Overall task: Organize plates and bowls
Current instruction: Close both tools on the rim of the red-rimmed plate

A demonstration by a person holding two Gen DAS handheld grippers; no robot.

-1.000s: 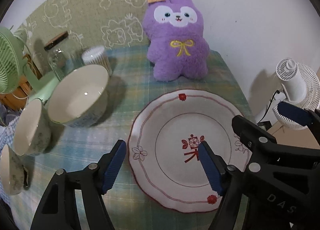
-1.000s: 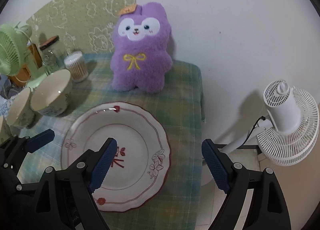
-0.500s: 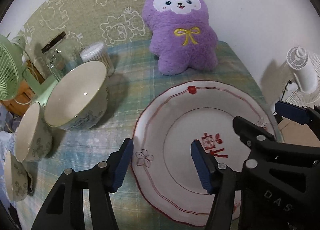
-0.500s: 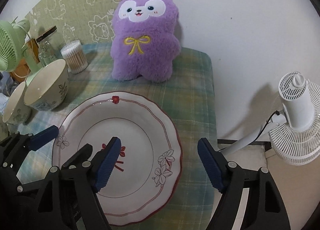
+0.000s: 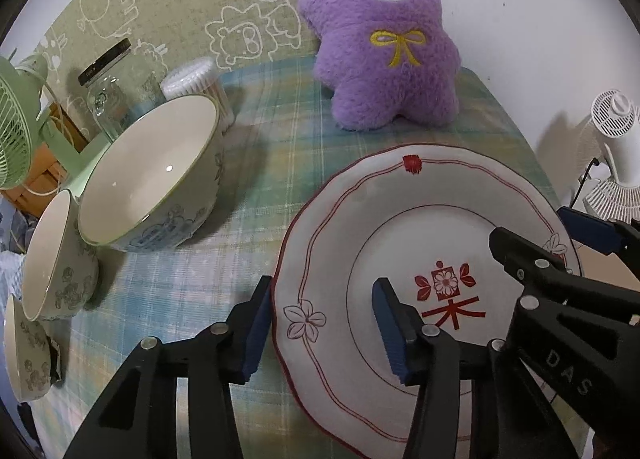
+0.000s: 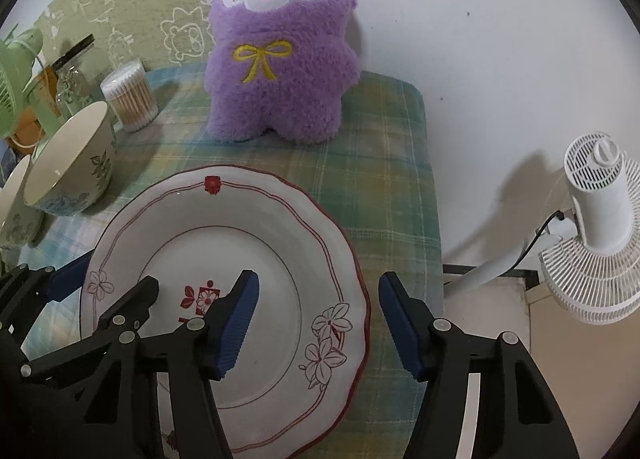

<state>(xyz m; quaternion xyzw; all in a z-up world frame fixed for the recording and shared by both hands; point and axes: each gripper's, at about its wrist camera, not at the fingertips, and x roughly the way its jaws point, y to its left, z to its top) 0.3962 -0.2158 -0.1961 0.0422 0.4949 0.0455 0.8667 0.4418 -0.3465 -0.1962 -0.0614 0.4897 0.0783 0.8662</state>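
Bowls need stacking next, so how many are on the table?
3, in a row left of the plate: the largest bowl nearest it, a middle bowl beside that, and a third bowl at the left edge, partly cut off. More may lie out of view.

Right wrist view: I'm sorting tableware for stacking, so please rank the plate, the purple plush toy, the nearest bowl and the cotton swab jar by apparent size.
1. plate, though nearest the camera
2. purple plush toy
3. bowl
4. cotton swab jar
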